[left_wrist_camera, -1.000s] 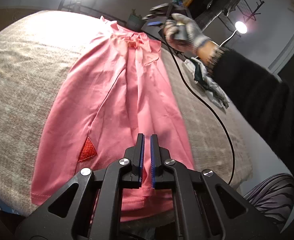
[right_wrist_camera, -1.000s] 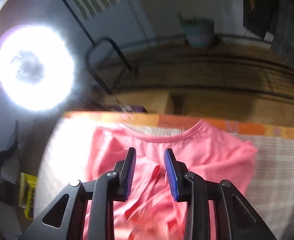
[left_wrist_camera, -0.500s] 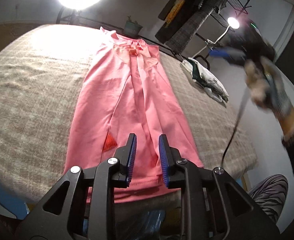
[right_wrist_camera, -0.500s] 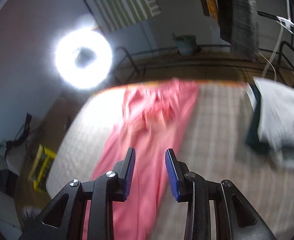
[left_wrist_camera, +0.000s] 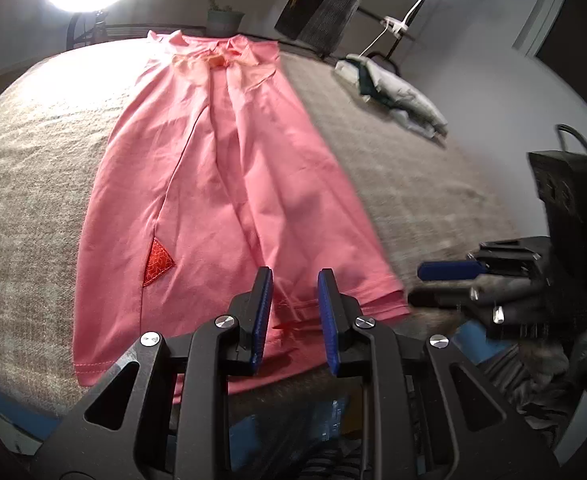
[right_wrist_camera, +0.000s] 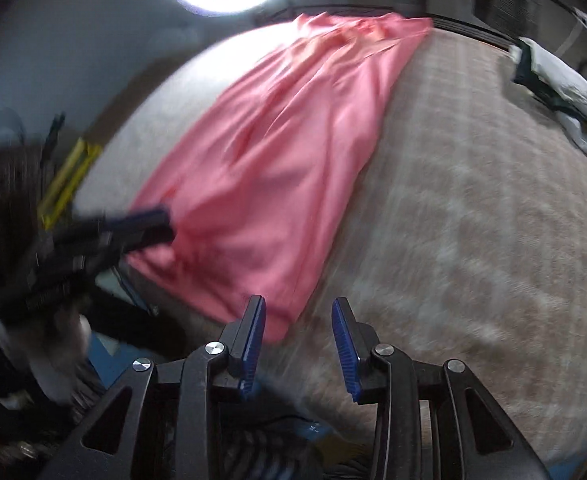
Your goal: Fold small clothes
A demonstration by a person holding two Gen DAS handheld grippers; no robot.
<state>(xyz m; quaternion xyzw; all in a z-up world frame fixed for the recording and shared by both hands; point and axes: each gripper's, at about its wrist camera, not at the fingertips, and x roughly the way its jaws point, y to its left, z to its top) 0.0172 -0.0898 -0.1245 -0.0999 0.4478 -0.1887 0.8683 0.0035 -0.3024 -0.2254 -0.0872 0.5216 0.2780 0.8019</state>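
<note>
The pink shirt (left_wrist_camera: 221, 184) lies lengthwise on the blanket-covered bench (left_wrist_camera: 25, 184), sides folded inward, collar at the far edge, hem at the near edge. Bare blanket lies open on both sides of it; a folded pile (left_wrist_camera: 393, 88) sits well apart at the far right.

The left gripper (left_wrist_camera: 295, 300) hangs over the hem, jaws partly open with nothing between them; they have just been opening from a near-closed stand. The right gripper (right_wrist_camera: 298, 332) is partly open and empty, over the hem's right corner. A second ago it was at the collar; it has since come to the near edge
</note>
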